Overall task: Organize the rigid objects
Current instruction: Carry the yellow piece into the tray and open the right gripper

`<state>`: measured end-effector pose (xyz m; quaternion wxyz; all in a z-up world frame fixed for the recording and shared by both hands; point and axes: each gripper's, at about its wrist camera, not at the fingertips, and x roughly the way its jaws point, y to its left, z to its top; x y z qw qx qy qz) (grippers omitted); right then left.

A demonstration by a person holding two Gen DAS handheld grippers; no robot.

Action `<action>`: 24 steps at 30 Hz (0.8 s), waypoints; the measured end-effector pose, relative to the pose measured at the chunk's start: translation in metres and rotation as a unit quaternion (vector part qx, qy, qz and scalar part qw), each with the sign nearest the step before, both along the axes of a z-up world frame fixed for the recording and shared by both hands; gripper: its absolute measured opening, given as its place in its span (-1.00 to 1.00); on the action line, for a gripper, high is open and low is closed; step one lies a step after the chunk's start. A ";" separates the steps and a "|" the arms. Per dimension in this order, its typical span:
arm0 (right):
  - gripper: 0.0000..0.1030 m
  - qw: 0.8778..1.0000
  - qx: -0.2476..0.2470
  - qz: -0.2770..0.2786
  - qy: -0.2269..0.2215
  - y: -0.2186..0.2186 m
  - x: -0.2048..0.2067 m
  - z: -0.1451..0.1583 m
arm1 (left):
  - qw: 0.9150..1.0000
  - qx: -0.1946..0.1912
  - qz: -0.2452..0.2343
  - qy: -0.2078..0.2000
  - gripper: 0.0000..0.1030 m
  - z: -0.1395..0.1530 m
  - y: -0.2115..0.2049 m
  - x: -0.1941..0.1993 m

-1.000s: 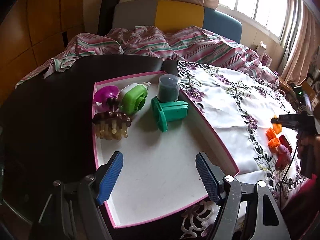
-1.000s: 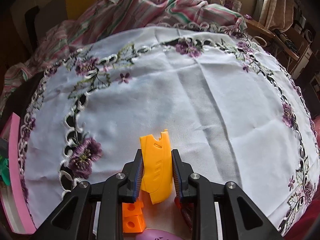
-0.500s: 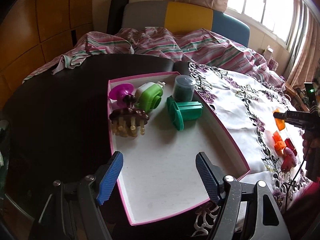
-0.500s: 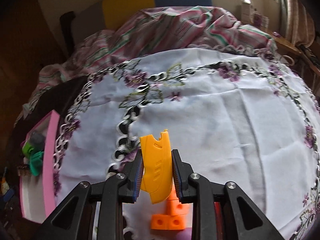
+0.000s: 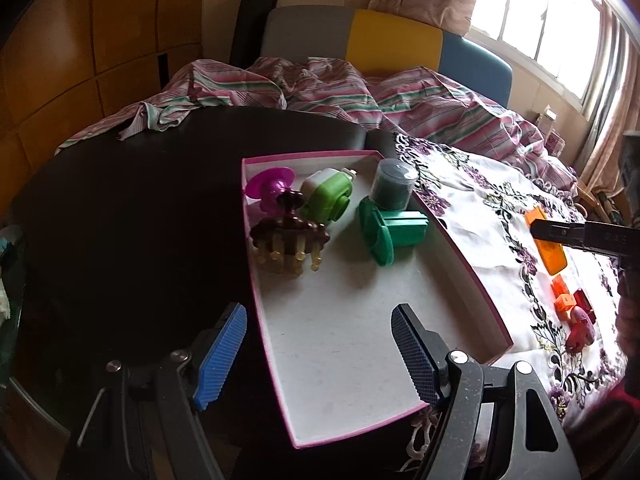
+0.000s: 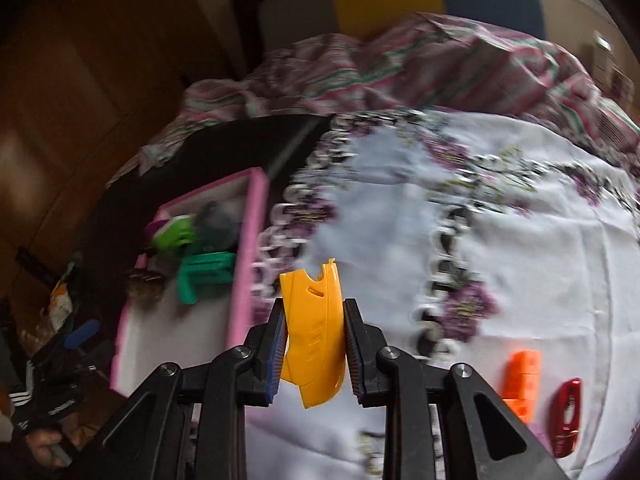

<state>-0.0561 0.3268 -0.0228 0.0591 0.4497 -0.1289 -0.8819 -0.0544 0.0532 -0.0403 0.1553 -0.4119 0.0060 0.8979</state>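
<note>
A yellow plastic piece is clamped between the 2 fingers of the right gripper, held above the embroidered cloth. The left gripper is held with fingers spread wide and empty over the pink-rimmed tray, where a green holder lies.

Daylight came from the window at far right, blown out to glare. The dark table on the left lay dim. The right wrist view was smeared with motion blur; both views bowed at the edges.
</note>
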 end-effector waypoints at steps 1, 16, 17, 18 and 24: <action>-0.50 1.000 -0.003 0.015 0.005 -0.014 -0.001 0.003 | 1.000 0.000 0.003 0.000 0.47 0.000 -0.002 0.000; -0.49 0.987 0.133 0.059 -0.067 -0.111 -0.057 -0.060 | 1.000 0.012 0.028 -0.005 0.47 -0.002 -0.026 -0.002; -0.50 0.988 0.130 0.055 -0.068 -0.109 -0.059 -0.063 | 1.000 0.011 0.027 -0.005 0.47 -0.003 -0.026 -0.002; -0.50 0.988 0.124 0.053 -0.071 -0.107 -0.059 -0.066 | 1.000 0.011 0.026 -0.006 0.47 -0.003 -0.026 -0.002; -0.42 0.988 0.129 0.055 -0.063 -0.110 -0.057 -0.067 | 1.000 0.009 0.023 -0.004 0.47 -0.003 -0.025 -0.002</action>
